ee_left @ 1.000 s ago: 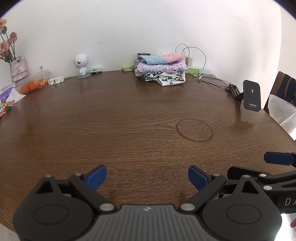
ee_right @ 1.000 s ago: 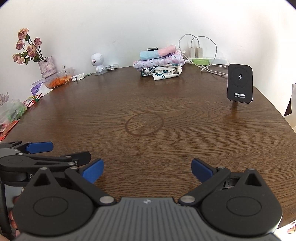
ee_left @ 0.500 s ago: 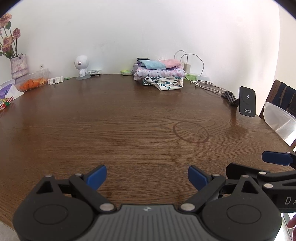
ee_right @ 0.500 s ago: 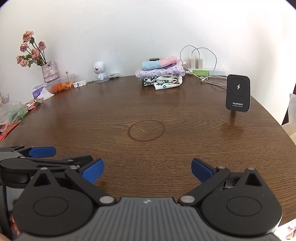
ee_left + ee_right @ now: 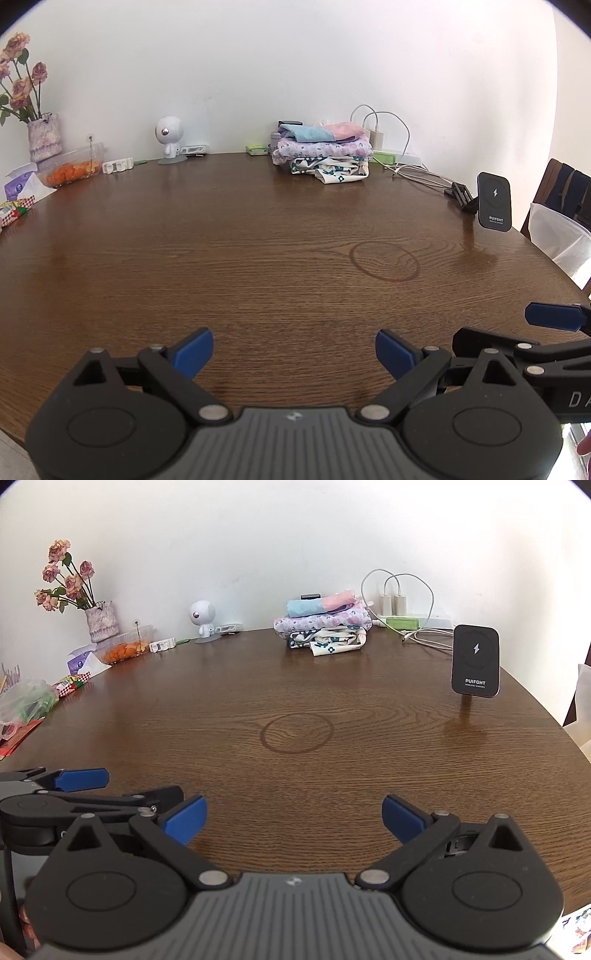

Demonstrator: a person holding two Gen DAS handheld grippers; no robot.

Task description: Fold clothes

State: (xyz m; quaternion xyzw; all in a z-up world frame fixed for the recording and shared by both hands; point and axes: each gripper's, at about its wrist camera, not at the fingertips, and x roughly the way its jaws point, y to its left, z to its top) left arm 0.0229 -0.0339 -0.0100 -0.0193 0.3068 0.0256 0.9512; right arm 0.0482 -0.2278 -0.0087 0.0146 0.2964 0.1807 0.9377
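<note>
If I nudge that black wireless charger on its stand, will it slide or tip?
The wireless charger probably tips: its tall panel stands upright on a narrow stand. The polished wooden table looks slick, so a low push might slide it. Its cable may tug back.

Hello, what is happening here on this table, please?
A person holds two grippers low over the near edge of a wooden table. The left gripper and the right gripper are both open and empty. A pile of folded clothes sits at the far edge, untouched. No garment lies before the grippers.
</note>
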